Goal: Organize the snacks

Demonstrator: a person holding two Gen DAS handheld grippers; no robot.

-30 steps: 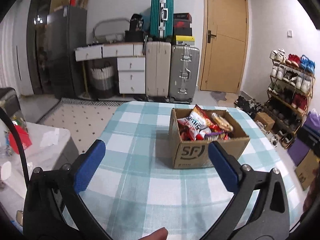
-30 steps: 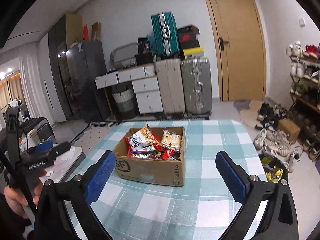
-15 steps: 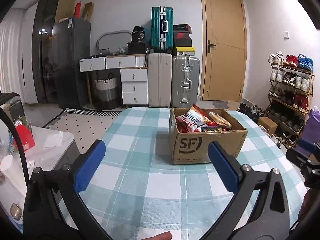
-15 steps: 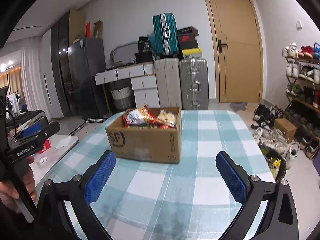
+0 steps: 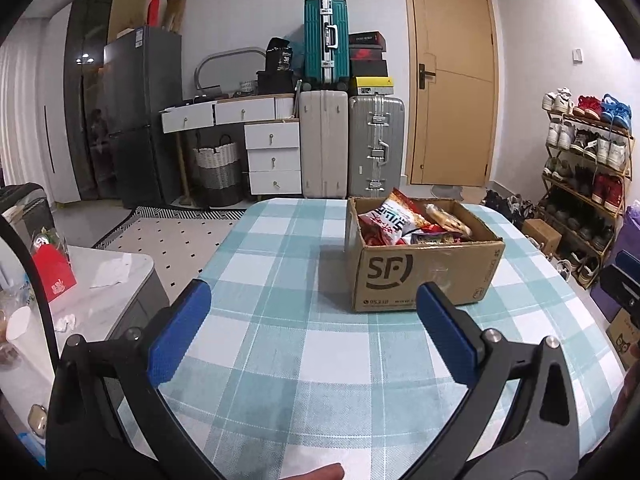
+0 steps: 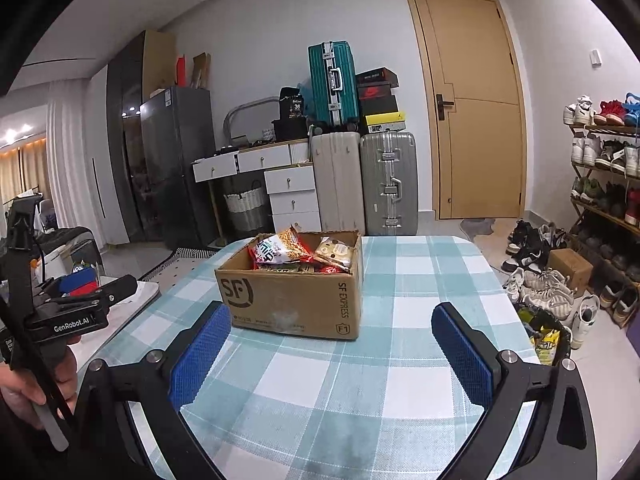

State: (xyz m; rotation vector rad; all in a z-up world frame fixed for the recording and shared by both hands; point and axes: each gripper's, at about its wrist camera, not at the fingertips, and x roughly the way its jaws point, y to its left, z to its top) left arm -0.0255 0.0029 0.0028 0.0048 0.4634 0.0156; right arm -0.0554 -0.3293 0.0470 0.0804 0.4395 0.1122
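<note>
Two grippers level over table | left gripper (image 5: 310,334), right gripper (image 6: 331,346) | jaws wide, empty

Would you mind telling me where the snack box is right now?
The cardboard box stands on the checked tablecloth, ahead of both open grippers: right of centre in the left wrist view, left of centre in the right wrist view.

Both claws alike — black forked frames, silver screws at the joints, blue textured pads (image 6: 202,354) on the fingers. Left claw (image 5: 312,336), right claw (image 6: 334,350). Left unit's black body (image 6: 68,320) reads "GenRobot.AI" in white — pale grip below.
</note>
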